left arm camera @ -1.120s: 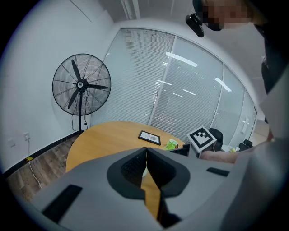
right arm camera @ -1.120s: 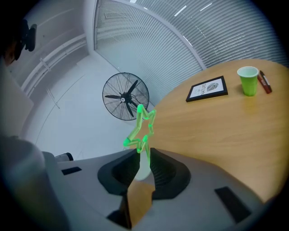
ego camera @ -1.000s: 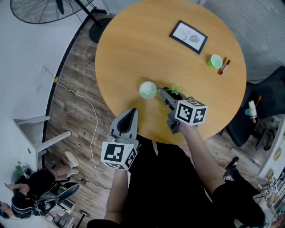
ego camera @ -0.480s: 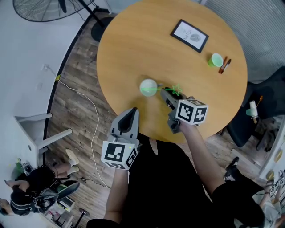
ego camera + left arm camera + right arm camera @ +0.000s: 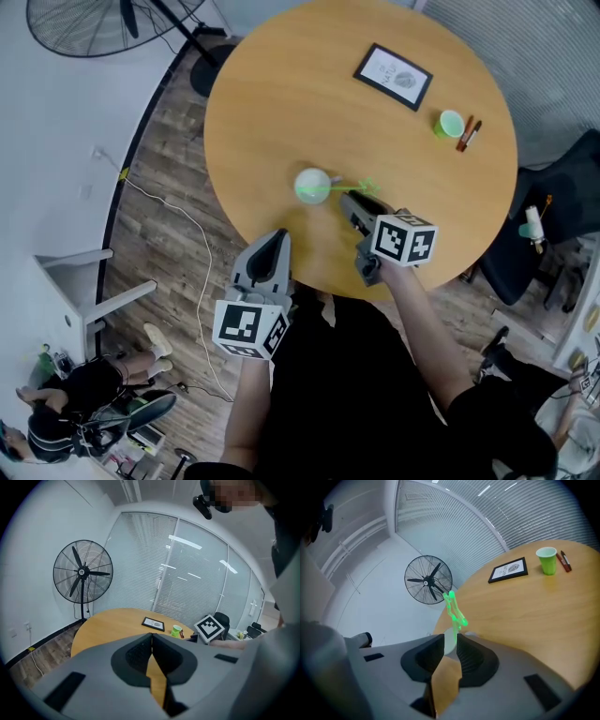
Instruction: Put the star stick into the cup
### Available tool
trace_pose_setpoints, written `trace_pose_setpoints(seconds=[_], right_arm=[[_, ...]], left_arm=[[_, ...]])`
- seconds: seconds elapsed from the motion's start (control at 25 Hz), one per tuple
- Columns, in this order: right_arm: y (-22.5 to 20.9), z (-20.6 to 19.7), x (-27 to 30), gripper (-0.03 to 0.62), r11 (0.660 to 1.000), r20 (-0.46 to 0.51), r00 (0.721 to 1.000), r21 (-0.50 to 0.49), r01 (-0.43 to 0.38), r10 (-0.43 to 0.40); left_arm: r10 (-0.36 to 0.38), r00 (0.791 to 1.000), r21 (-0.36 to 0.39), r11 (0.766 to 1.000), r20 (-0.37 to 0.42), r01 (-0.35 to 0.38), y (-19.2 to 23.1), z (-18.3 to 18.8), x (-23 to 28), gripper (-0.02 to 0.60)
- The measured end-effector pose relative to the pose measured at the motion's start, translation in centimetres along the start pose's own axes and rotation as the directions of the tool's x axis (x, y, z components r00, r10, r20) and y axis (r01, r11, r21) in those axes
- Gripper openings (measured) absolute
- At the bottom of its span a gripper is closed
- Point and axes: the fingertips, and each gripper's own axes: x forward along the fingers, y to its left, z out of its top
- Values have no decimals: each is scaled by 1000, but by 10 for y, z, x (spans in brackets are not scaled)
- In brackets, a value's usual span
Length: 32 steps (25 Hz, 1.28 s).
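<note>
Right gripper [image 5: 450, 642] pinches the star stick [image 5: 454, 610] just beside the cup [image 5: 312, 185] on the counter [image 5: 300, 84]; left gripper [image 5: 151, 640], jaws pressed together, holds nothing.

Framed picture [image 5: 393, 76] and pens [image 5: 467, 134] on round table [image 5: 281, 84]; fan [image 5: 84, 28] beyond
</note>
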Motion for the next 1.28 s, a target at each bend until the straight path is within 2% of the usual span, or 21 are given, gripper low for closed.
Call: trace_pose_setpoints(seconds=[0.28, 0.56, 0.76, 1.0, 1.28], right_arm=[[12, -10, -20, 92, 999, 35, 999, 0, 35, -35], [53, -24, -55, 86, 999, 118, 992, -18, 48, -45], [86, -38, -83, 80, 993, 172, 983, -94, 73, -56], [132, -61, -112, 72, 965, 218, 972, -228, 133, -83], [172, -80, -150, 55, 908, 306, 943, -346, 236, -128]], left_arm=[[-63, 998, 7, 998, 14, 63, -4, -1, -11, 0], [-133, 990, 46, 990, 38, 131, -10, 2, -47, 0], [-170, 983, 77, 983, 71, 164, -18, 4, -80, 0], [-203, 975, 93, 976, 94, 194, -21, -3, -123, 0], [-249, 960, 119, 965, 128, 235, -26, -2, -158, 0]])
